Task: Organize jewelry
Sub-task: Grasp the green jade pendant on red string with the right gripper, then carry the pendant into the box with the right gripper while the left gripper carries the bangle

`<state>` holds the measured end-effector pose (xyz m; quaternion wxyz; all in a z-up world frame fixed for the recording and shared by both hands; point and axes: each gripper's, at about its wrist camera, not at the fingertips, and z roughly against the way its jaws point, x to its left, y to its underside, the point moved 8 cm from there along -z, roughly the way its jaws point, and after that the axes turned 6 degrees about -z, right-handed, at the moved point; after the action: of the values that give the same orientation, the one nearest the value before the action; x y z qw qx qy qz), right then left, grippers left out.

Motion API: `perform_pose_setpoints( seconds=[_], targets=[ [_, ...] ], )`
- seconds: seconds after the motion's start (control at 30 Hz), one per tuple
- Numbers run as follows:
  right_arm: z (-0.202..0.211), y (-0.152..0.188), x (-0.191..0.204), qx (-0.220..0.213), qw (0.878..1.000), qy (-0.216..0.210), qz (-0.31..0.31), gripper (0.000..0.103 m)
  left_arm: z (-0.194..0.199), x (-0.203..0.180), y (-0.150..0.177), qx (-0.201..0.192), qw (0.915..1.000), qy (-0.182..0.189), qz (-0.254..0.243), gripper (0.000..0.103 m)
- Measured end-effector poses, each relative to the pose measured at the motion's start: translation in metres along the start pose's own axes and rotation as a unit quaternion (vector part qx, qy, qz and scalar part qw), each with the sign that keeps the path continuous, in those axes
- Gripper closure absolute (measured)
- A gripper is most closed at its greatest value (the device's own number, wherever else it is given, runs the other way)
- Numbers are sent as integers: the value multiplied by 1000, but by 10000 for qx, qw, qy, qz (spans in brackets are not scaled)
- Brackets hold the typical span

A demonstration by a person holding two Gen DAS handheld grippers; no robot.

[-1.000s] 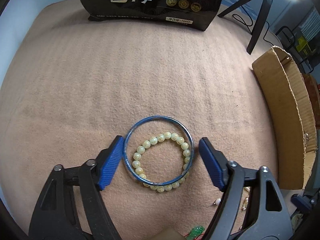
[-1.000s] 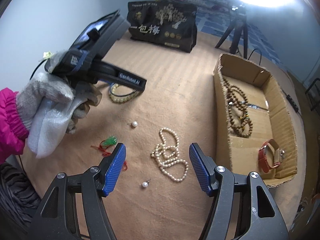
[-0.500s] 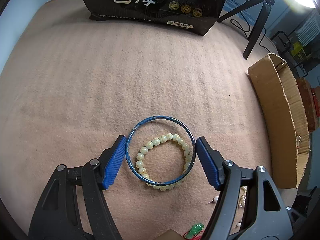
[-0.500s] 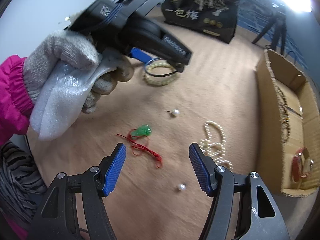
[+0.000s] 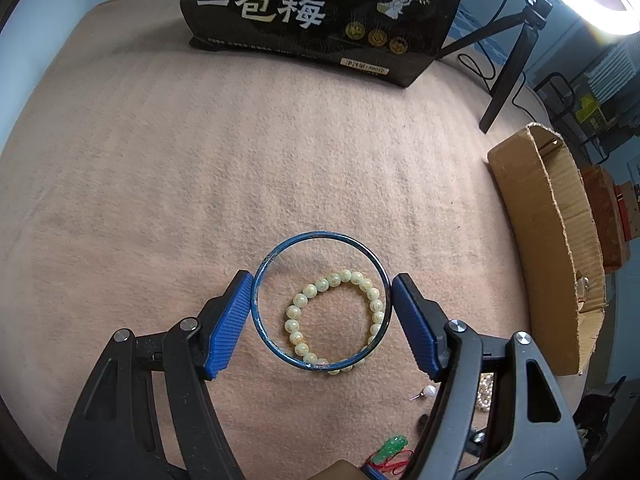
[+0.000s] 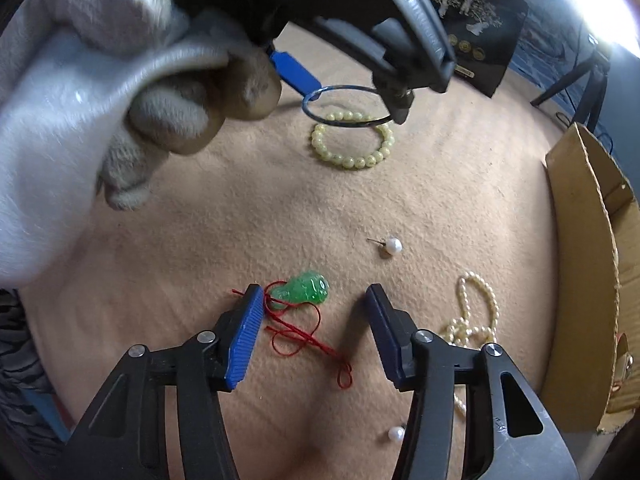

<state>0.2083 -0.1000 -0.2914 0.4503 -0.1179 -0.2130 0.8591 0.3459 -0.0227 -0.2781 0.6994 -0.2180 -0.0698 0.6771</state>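
My left gripper is shut on a blue bangle and holds it a little above the tan cloth. In the right wrist view the bangle hangs clear of the yellow bead bracelet. That bracelet lies on the cloth, seen through the bangle. My right gripper is open, low over a green pendant on a red cord; the pendant lies between the fingers near the left one.
A cardboard tray stands at the right, also in the left wrist view. A pearl necklace and two pearl studs lie on the cloth. A black bag and a tripod stand at the back.
My left gripper closed on the blue bangle and lifted it off the bead bracelet. My right gripper moved left from the pearl necklace and down over the green pendant.
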Motion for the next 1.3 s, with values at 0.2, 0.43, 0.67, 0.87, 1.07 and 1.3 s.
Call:
perform_pose_setpoints(
  seconds=[0.2, 0.43, 0.67, 0.87, 1.07, 1.3],
  targets=[
    [3, -1, 7, -55, 10000, -68, 47, 73, 9, 5, 0, -89, 9999, -48, 22, 30],
    [26, -14, -11, -277, 9991, -239, -223, 73, 32, 1, -4, -339, 9994, 0, 2, 30],
    [73, -30, -31, -754, 9959, -193, -472, 73, 62, -15, -10, -662, 9977, 99, -106, 30],
    [107, -42, -56, -1114, 9915, -85, -671, 73, 85, -34, -15, -928, 9952, 237, -185, 30],
    [146, -49, -94, -1519, 9828, 72, -1051, 73, 108, -58, -19, -1186, 9917, 384, -309, 30],
    [173, -49, -154, -1813, 9689, 402, -1637, 73, 121, -98, -15, -1347, 9873, 513, -669, 30]
  ],
)
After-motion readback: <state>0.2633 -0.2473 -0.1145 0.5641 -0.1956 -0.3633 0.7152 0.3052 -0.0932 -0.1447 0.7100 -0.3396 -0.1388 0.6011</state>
